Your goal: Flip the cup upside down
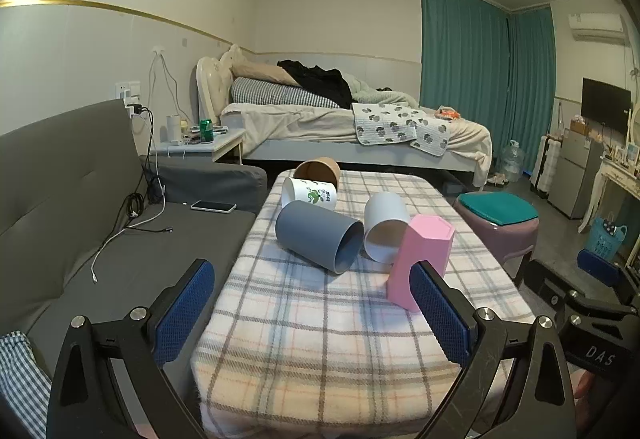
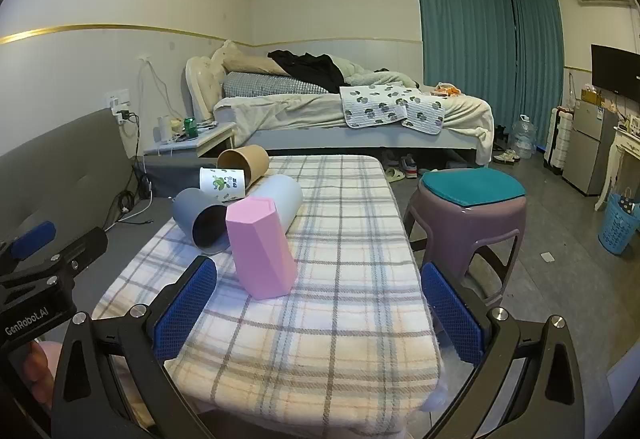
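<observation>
Phone (image 1: 213, 206) on the sofa (image 1: 60, 199) appears only in left view. Five cups: pink cup (image 2: 262, 247) upright, four lying. Left gripper (image 1: 312, 315) and right gripper (image 2: 320, 313) both spread, holding nothing.

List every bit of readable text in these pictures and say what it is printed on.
"DAS": on the black body of the right gripper, seen from the left wrist view.
"GenRobot.AI": on the black body of the left gripper, seen from the right wrist view.
White printed cup: green print, characters too small to read.
Green can: label unreadable.
</observation>
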